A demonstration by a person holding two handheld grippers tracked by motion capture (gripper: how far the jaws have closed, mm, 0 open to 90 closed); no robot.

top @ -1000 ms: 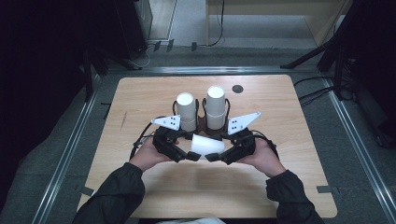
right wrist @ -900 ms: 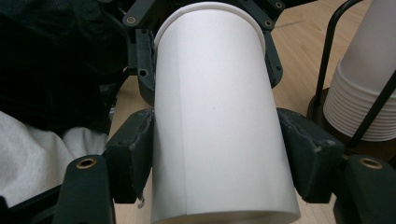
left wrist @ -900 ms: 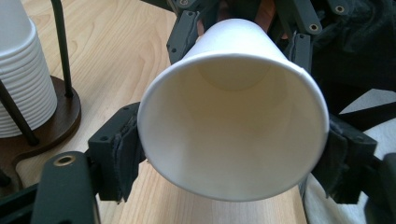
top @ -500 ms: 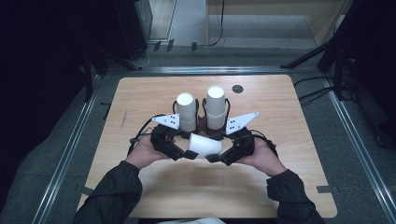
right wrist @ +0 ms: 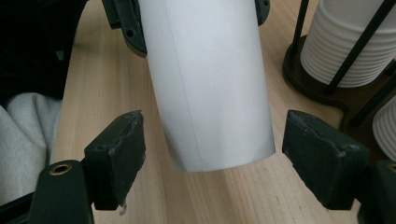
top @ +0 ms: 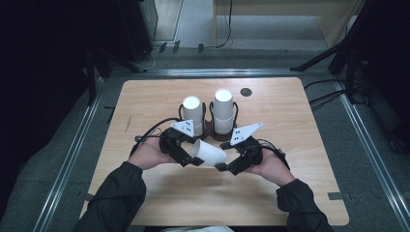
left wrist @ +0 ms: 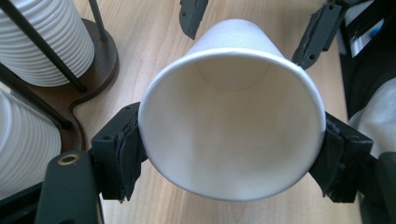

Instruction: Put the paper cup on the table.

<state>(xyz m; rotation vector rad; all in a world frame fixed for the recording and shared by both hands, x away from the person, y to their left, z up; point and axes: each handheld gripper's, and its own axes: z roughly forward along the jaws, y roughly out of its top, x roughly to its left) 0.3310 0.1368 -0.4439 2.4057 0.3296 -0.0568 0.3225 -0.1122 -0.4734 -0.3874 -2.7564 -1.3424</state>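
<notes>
My left hand-held gripper [top: 191,157] pinches a white paper cup [top: 209,152] by its rim end; in the left gripper view the pads [left wrist: 128,154] press on both sides of the wide mouth of the cup [left wrist: 231,126], which faces that camera. The cup lies on its side, held between my two hands near the middle of the counter [top: 145,101], its bottom pointing right toward my right hand-held gripper [top: 223,166]. That one has just been opening: its jaws are spread on either side of the cup's narrow end [right wrist: 210,93], with clear gaps, so they do not touch it. Just beyond, on the far side, two stacks of white cups [top: 191,110] stand in a dark wire rack [top: 209,126] on the counter.
</notes>
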